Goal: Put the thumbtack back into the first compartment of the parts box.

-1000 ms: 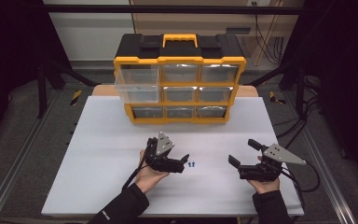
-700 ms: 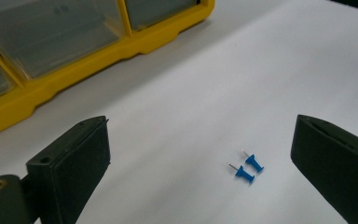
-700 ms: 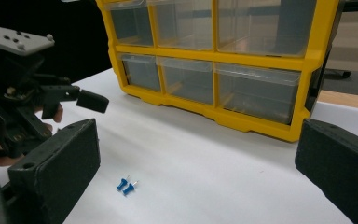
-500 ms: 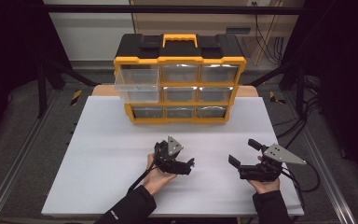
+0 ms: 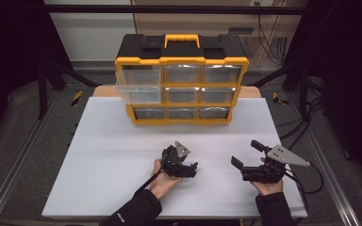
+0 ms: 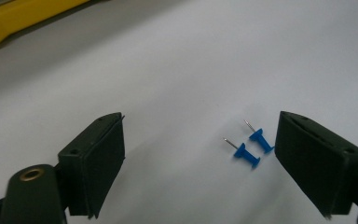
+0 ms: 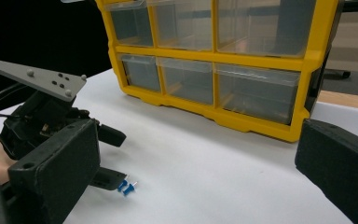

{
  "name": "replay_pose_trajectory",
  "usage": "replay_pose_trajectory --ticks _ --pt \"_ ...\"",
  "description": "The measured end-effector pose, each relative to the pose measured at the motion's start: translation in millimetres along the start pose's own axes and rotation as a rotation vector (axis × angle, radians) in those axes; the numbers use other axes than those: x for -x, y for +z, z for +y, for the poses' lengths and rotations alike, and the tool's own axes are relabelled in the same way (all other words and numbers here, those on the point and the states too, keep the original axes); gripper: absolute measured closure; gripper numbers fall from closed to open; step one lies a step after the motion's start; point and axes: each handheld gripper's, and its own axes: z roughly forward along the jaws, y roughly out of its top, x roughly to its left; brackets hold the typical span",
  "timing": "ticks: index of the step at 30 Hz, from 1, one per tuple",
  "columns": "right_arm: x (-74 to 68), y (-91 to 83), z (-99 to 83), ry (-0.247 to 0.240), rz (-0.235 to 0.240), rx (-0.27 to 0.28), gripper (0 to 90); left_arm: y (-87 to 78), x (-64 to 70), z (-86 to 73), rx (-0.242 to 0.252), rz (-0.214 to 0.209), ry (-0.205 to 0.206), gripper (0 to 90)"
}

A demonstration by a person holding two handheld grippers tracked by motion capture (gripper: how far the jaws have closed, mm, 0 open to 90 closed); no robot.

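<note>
Left gripper (image 5: 185, 165) sits low over the white table (image 5: 103, 160) in the high view, held in the person's left hand (image 5: 162, 181), its jaws apart and turned toward the right gripper (image 5: 247, 159). That one rests well off to the side in the right hand (image 5: 267, 184), jaws spread wide and nothing between them. Beyond both stands the yellow drawer cabinet (image 5: 181, 80), its top-left drawer (image 5: 139, 85) pulled out.

Left gripper view: two blue pushpins (image 6: 252, 145) lie side by side on the table between the open jaws — close to the right-hand jaw, far from the other, touched by neither. Their pins point away from the camera.

Right gripper view: its own jaws stand far apart and empty. Ahead and to one side is the left gripper (image 7: 107, 156), and the pushpins (image 7: 126, 187) lie just by its lower jaw tip — whether they touch it cannot be told. The cabinet (image 7: 214, 60) rises behind.
</note>
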Motion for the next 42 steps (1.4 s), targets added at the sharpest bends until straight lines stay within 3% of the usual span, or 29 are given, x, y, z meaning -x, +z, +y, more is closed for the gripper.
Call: replay_pose_trajectory --ticks 3,6,7,9,11,16,19,31,39,42 --pt "-0.1 -0.1 0.1 0.002 -0.001 0.000 0.5 0.1 1.2 -0.5 0.000 -0.002 0.003 22.1" --pt "-0.1 -0.1 0.1 0.002 -0.001 0.000 0.5 0.7 2.9 -0.8 0.015 -0.008 -0.021 27.7" --pt "0.0 -0.1 0.0 0.000 0.000 0.000 0.5 -0.3 1.9 -0.9 0.003 -0.010 -0.005 29.8" --pt "-0.1 0.3 -0.1 0.001 0.000 0.002 0.5 1.2 3.6 -1.1 0.021 -0.015 -0.031 33.2" --pt "-0.1 0.2 0.0 0.001 0.000 0.003 0.5 0.4 2.7 -1.3 0.001 -0.016 -0.008 35.8" --pt "0.0 -0.4 0.2 0.002 -0.002 0.002 0.5 2.6 5.6 -2.1 0.010 -0.024 -0.022 39.7" --pt "0.0 -0.5 0.3 0.002 -0.002 0.002 0.5 1.7 5.5 -2.0 -0.012 -0.024 -0.004 41.6" --pt "-0.2 -0.4 0.5 0.005 -0.006 0.005 0.5 1.5 5.5 -2.2 -0.024 -0.012 -0.005 51.6" --pt "0.2 -0.8 0.5 0.001 0.000 0.006 0.5 2.3 6.5 -2.5 -0.012 -0.023 -0.033 60.6" --pt "0.1 -1.1 0.7 0.004 0.002 0.006 0.5 1.3 5.8 -2.3 -0.032 -0.025 -0.013 64.0"
